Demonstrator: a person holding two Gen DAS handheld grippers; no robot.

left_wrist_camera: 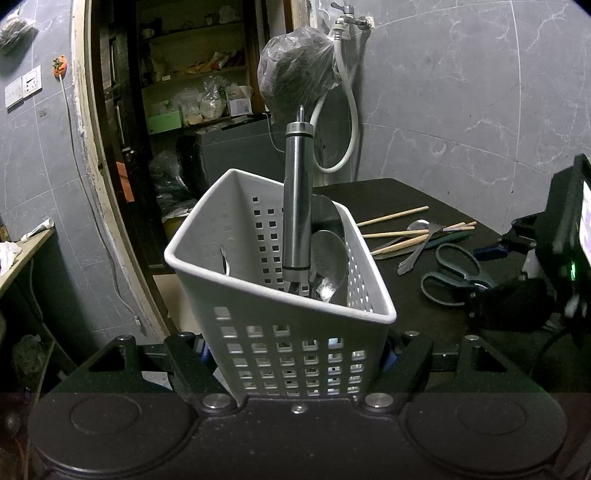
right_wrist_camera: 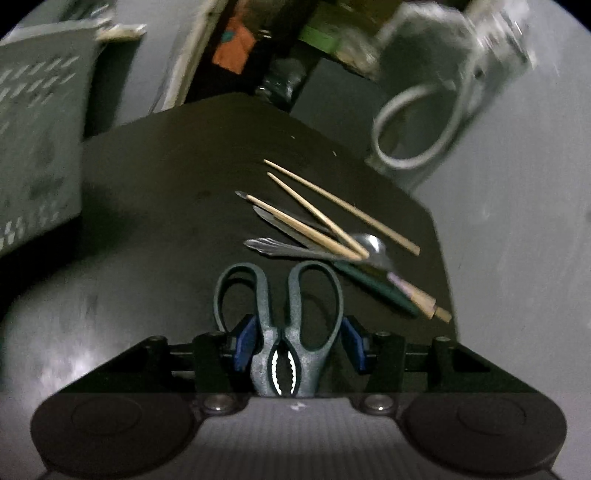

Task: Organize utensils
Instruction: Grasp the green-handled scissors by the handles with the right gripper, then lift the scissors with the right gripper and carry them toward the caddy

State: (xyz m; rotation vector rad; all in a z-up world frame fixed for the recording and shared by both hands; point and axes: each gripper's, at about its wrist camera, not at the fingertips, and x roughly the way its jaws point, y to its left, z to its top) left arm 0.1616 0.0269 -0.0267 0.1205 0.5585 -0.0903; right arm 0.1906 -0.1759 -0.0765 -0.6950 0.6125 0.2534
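My left gripper is shut on a white perforated basket and holds it upright beside the black table. A steel-handled utensil and spoons stand in the basket. My right gripper is shut on grey-green scissors, its blue pads pressing the handles near the pivot. From the left wrist view the scissors point their loops left at the right gripper. Wooden chopsticks, a spoon, a knife and a green-handled tool lie on the table beyond the scissors.
A white hose hangs from a wall tap behind the table, with a dark bag in plastic beside it. A doorway with cluttered shelves opens at the back left. The basket fills the left edge of the right wrist view.
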